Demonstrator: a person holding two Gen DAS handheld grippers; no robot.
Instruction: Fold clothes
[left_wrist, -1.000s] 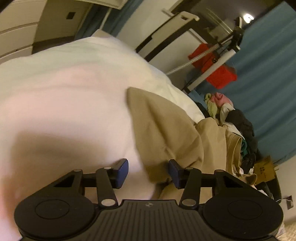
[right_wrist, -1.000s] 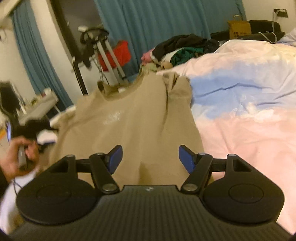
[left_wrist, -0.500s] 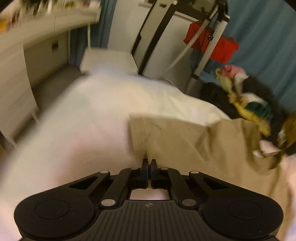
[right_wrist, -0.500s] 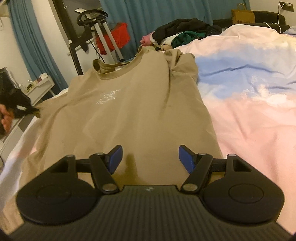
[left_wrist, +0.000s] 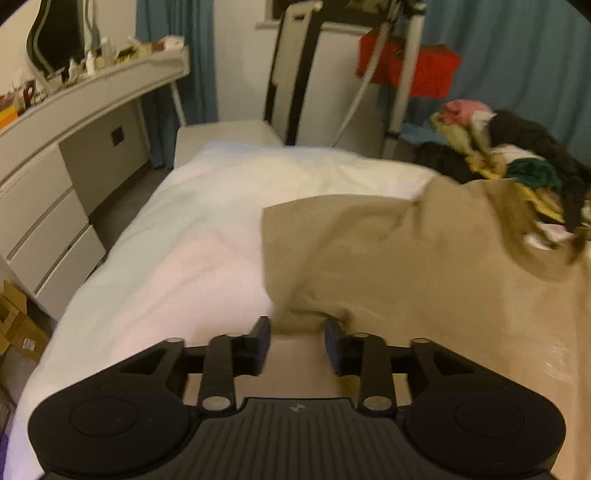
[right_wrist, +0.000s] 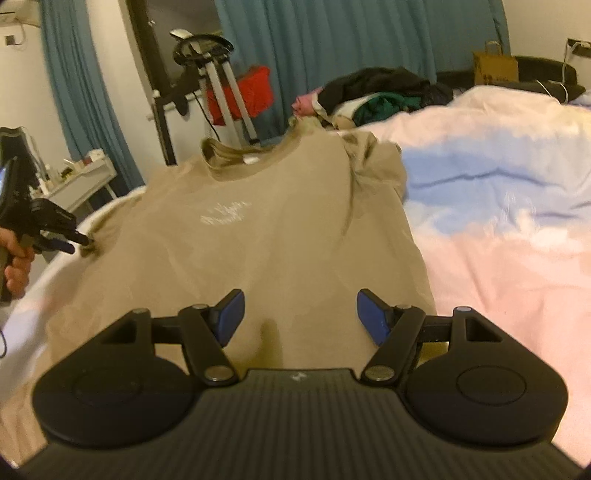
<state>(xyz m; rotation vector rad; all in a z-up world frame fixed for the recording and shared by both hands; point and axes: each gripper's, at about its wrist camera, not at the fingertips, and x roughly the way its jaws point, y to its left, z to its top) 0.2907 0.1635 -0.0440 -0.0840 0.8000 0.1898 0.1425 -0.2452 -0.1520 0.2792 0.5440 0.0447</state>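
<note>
Right wrist view shows the tan T-shirt (right_wrist: 258, 236) spread face-up on the bed (right_wrist: 498, 229), right claw (right_wrist: 297, 314) gaping empty above its near hem, left claw (left_wrist: 297, 332) parted at the left sleeve, probably readying a fold.

Tan T-shirt (right_wrist: 280, 236): soft matt knit cloth, faint pale print on chest, ribbed collar
Duvet (right_wrist: 498, 206): smooth matt cloth, pink-blue-white wash
Right gripper (right_wrist: 297, 314): matt black plastic, ribbed housing, blue rubbery-looking pads, small shiny metal pivot pins
Left gripper (left_wrist: 297, 334): same matt black plastic
Drawer unit (left_wrist: 40, 218): smooth pale satin fronts
Curtain (right_wrist: 351, 44): matt teal cloth
Paper bag (right_wrist: 495, 68): brown, matt
</note>
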